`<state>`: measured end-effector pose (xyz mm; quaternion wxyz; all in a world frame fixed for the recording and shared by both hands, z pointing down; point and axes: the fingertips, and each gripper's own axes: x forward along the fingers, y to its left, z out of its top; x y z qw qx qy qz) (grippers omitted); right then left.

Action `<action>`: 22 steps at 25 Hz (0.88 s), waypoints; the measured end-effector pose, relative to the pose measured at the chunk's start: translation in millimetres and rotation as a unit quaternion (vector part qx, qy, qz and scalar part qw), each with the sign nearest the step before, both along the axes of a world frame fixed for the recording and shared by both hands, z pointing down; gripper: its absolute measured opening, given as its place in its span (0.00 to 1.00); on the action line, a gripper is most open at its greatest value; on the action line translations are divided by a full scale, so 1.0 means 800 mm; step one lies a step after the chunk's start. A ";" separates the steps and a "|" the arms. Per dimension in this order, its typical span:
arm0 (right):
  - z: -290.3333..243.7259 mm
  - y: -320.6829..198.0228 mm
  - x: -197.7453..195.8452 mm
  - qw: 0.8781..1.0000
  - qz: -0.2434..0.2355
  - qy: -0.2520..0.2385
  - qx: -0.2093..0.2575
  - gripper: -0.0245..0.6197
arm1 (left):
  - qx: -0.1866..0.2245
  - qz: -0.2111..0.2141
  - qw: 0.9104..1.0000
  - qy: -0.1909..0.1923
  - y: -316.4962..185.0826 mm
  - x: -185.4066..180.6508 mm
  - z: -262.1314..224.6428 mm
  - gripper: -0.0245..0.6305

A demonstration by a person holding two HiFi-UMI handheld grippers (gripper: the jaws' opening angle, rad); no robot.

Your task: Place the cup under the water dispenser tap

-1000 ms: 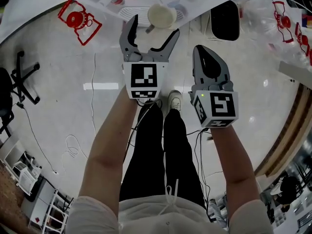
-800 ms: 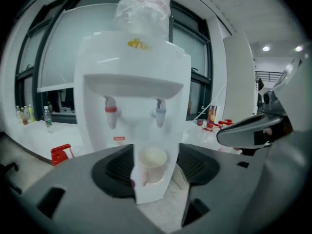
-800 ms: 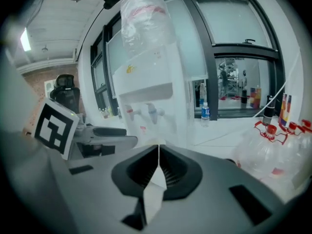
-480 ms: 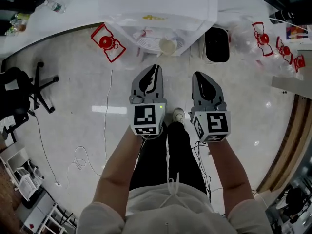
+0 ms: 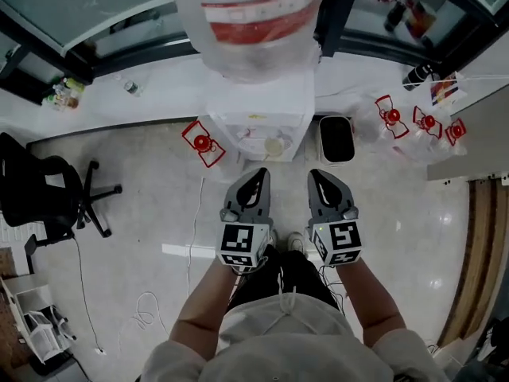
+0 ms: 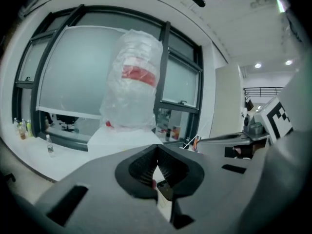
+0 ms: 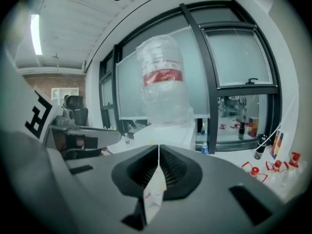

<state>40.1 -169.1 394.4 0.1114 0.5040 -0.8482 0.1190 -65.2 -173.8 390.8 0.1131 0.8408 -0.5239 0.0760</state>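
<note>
While the cup [image 5: 274,145] sits in the water dispenser [image 5: 238,130] recess on the far side, seemingly beneath the tap, left gripper [image 5: 256,178] and right gripper [image 5: 319,178] hang near the person, jaws together and empty; any retreat should stay clear of it.

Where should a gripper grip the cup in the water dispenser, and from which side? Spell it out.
Take the cup by its side wall, jaws straddling it, coming level from the person's side. It seems to stand mouth up in the recess of the water dispenser, whose body closes off back and top; it shows small, so this is tentative.
</note>
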 end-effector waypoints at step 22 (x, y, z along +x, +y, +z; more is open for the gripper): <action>-0.234 0.030 0.004 0.992 0.009 -0.010 0.129 0.08 | 0.148 0.023 0.988 0.029 0.037 -0.004 -0.276 0.07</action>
